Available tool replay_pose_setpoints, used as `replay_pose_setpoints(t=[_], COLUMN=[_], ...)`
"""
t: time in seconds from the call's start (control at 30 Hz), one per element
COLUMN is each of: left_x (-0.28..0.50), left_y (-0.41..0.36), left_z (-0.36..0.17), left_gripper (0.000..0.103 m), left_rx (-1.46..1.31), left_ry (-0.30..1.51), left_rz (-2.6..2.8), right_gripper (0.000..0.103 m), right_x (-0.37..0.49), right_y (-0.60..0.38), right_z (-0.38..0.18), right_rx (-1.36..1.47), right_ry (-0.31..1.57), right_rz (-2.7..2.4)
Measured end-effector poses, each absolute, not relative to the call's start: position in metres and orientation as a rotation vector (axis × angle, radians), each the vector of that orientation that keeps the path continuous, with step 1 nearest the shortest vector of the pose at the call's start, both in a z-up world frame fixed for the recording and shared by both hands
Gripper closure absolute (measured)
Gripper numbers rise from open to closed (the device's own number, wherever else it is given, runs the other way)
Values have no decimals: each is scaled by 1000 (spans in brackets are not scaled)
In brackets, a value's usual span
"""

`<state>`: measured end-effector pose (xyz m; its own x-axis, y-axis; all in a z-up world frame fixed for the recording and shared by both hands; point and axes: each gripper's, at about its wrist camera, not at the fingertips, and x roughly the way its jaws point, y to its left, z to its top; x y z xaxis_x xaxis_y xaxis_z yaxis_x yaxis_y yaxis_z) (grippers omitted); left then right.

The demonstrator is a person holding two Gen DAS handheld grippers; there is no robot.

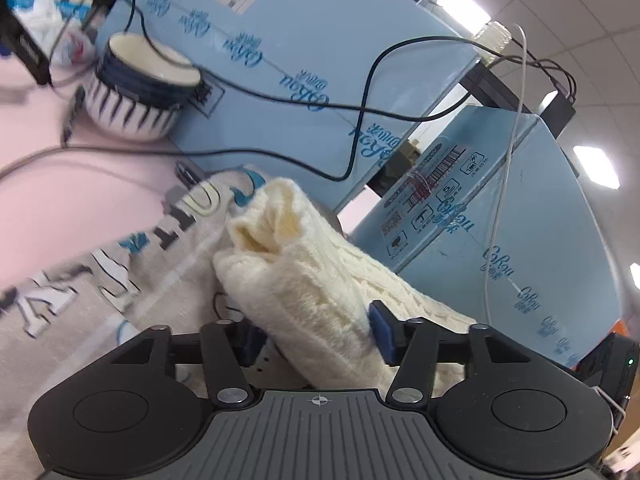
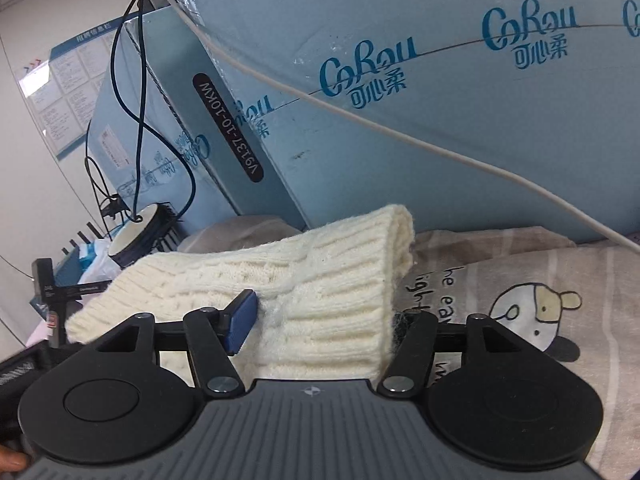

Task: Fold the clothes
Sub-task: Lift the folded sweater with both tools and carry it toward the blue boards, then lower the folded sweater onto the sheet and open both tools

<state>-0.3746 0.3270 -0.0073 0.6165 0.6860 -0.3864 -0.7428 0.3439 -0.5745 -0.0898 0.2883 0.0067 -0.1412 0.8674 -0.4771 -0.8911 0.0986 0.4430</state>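
Your left gripper (image 1: 316, 334) is clamped on the cream knit sweater (image 1: 304, 272): the blue pad (image 1: 382, 330) at 3 o'clock presses into the knit and the other pad at 9 o'clock is mostly hidden behind the fabric. The sweater runs from between the fingers up toward 12 o'clock, bunched and lifted off the printed grey garment (image 1: 100, 280) spread at 9 o'clock on the pink surface (image 1: 60, 192). Stacked bowls (image 1: 140, 92) sit at 10 o'clock on that surface, touching the light blue carton (image 1: 320, 40) behind them. A black cable (image 1: 360, 108) drapes across the carton, a white cable (image 1: 504, 184) hangs at 2 o'clock. Your right gripper (image 2: 320, 320) is also pinching the sweater (image 2: 312, 280): the blue pad (image 2: 240, 320) at 9 o'clock is pushed against the ribbed knit, the 3 o'clock finger is buried under the fabric edge. The knit spans the jaw gap fully and its cuff end points to 1 o'clock. The grey cartoon-print garment (image 2: 520, 312) lies under and beside it at 3 o'clock. Blue cartons (image 2: 440, 120) fill 12 to 3 o'clock, with the white cable (image 2: 360, 120) crossing them. The bowls (image 2: 132, 240) show at 9 o'clock, well apart from the gripper.
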Motion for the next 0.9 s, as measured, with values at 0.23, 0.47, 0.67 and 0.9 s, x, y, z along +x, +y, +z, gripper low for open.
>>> replay_pose_setpoints(t=[0.23,0.47,0.67,0.9], left_x=[-376,-377,-387,-376], left_y=[332,336,326,293], left_z=[-10,-13,-3,23], left_gripper=[14,11,11,7], left_rx=[-725,-655,-665,-487], left_ry=[150,219,138,98], left_rz=[1050,1168,1161,1108], right_gripper=[34,25,25,21], right_x=[-88,-92,-86,-84], right_y=[287,283,232,133], right_z=[0,8,51,117], right_rx=[-57,-76,-46,-51], right_ry=[756,748,706,604], right_rz=[1470,1435,1506,1480])
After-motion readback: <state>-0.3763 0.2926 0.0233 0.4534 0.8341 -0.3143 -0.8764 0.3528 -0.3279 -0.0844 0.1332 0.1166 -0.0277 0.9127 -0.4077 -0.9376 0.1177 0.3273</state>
